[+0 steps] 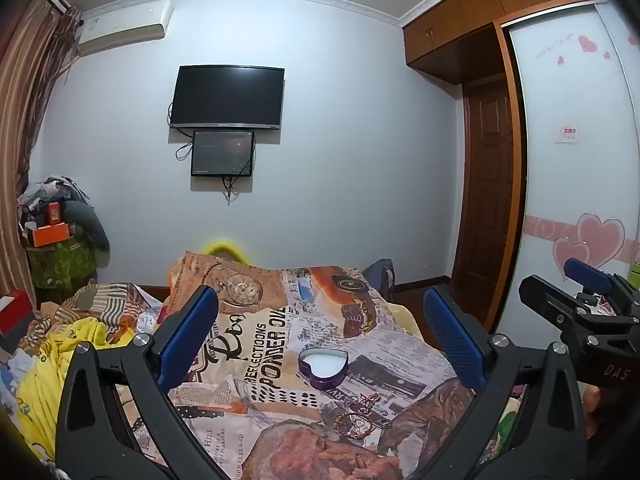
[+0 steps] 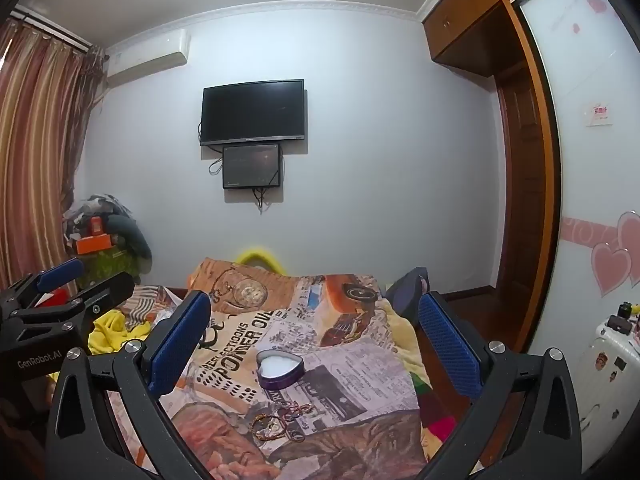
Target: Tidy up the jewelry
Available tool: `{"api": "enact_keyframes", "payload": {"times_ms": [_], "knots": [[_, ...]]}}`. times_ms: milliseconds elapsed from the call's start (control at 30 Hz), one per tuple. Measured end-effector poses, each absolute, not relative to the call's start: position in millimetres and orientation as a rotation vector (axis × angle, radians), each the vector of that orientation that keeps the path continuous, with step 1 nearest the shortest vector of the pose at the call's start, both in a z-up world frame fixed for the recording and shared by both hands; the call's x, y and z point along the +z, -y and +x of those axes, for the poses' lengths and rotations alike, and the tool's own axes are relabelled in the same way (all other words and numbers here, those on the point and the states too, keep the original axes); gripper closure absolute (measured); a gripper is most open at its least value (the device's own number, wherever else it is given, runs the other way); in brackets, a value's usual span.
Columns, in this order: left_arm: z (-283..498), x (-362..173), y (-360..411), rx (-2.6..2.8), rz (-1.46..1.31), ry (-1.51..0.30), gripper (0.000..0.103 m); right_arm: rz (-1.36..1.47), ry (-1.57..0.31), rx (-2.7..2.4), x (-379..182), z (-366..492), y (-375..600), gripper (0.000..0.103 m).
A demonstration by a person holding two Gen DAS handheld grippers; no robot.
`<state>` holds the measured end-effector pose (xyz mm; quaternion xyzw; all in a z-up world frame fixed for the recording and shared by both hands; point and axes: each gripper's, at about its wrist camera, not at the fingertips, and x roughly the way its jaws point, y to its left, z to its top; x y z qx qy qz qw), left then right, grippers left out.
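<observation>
Your left tool (image 1: 320, 334) hangs above the bed with its blue-padded fingers (image 1: 188, 334) spread wide apart and nothing between them; your right tool (image 2: 314, 338) is held the same way, fingers (image 2: 446, 344) well apart and empty. Each tool shows at the edge of the other's view, the right one (image 1: 588, 300) at the far right of the left camera and the left one (image 2: 60, 292) at the far left of the right camera. Nearest to you on the printed bedspread (image 2: 360, 360) lies the jewelry: a small tangle of bracelets (image 2: 280, 424), a beaded ring of gold and dark red with thin chain pieces touching it, seen from the left camera as well (image 1: 358, 420). Just beyond it, near but apart, sits the heart-shaped tin (image 2: 280, 368), purple-walled, open on top, with a white lining showing inside (image 1: 323, 364). To the left of the bedspread a yellow cloth (image 1: 52, 360) lies crumpled. Farther off, a pile of clothes and an orange box (image 1: 50, 234) stand in the left corner beside the striped curtain (image 2: 36, 152). On the far wall hang a dark television (image 2: 253, 112) and a smaller screen (image 2: 252, 167) just under it, with an air conditioner (image 2: 148, 58) high up at the left and a wooden wardrobe (image 1: 492, 184) at the right.
</observation>
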<state>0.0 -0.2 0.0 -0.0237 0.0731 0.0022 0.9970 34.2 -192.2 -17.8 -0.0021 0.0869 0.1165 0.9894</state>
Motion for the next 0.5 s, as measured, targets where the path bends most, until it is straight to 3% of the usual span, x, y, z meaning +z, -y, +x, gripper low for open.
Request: {"api": "enact_keyframes", "payload": {"times_ms": [500], "knots": [[-0.5, -3.4, -4.9, 0.003, -0.059, -0.154, 0.000, -0.006, -0.188, 0.236, -18.2, 37.3, 193.3, 0.000]]}}
